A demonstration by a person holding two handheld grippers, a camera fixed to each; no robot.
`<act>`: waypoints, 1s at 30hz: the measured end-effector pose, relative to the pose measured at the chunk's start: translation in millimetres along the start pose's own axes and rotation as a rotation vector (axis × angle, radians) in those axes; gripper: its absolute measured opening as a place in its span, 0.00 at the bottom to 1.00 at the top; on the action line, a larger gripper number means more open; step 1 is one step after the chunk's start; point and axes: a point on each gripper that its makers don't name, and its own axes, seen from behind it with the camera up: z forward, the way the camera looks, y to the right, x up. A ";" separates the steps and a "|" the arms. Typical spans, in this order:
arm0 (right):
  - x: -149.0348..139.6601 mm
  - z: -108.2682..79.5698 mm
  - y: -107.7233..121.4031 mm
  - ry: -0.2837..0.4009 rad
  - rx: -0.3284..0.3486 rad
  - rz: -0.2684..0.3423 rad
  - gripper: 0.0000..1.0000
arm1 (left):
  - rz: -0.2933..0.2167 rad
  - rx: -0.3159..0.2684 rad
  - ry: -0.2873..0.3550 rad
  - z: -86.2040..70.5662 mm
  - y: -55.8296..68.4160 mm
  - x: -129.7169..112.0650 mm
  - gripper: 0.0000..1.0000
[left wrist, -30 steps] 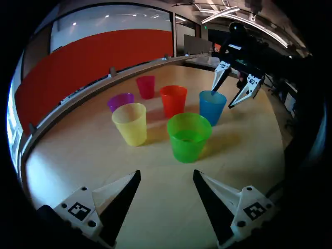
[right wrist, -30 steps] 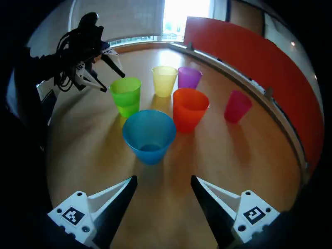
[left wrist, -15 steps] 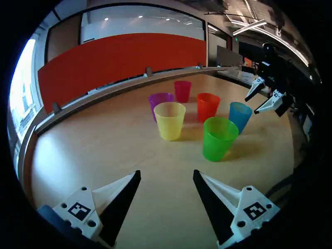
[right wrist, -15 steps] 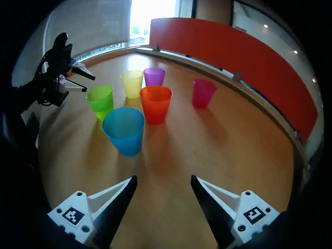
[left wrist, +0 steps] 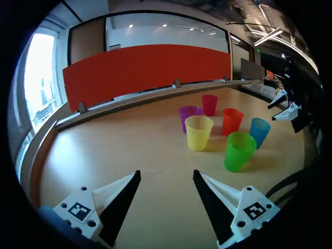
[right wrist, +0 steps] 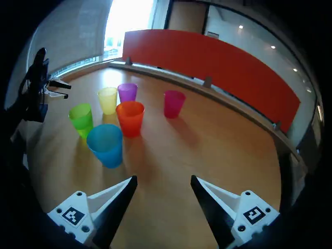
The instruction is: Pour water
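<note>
Several plastic cups stand upright in a cluster on the wooden table. In the left gripper view they are right of centre: yellow cup, green cup, blue cup, orange cup, purple cup, magenta cup. My left gripper is open and empty, well short of them. In the right gripper view the blue cup is nearest, with the green cup and orange cup behind it. My right gripper is open and holds nothing.
A long red partition runs along the table's far curved edge. The right gripper hangs beyond the cups at the far right. The left gripper is at the far left, by bright windows.
Both grippers have drawn back from the cups and swung sideways. The cups look smaller, shifted right in the left gripper view and left in the right gripper view. The cups themselves stayed put.
</note>
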 end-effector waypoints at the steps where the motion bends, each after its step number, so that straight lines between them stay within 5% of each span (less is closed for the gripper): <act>1: 1.8 -1.1 2.5 0.012 -0.017 0.002 1.00 | -0.016 0.008 0.008 -0.9 -2.5 0.8 0.94; 5: 7.1 -4.6 12.2 0.047 -0.081 0.025 1.00 | -0.057 0.033 0.036 -3.4 -10.4 3.1 0.94; 17: 31.8 -13.2 25.9 0.171 -0.191 0.159 1.00 | -0.049 0.135 0.129 -18.4 -27.5 25.9 0.94; 30: 93.1 -37.5 38.3 0.415 -0.330 0.228 1.00 | -0.107 0.260 0.278 -54.5 -46.1 60.9 0.94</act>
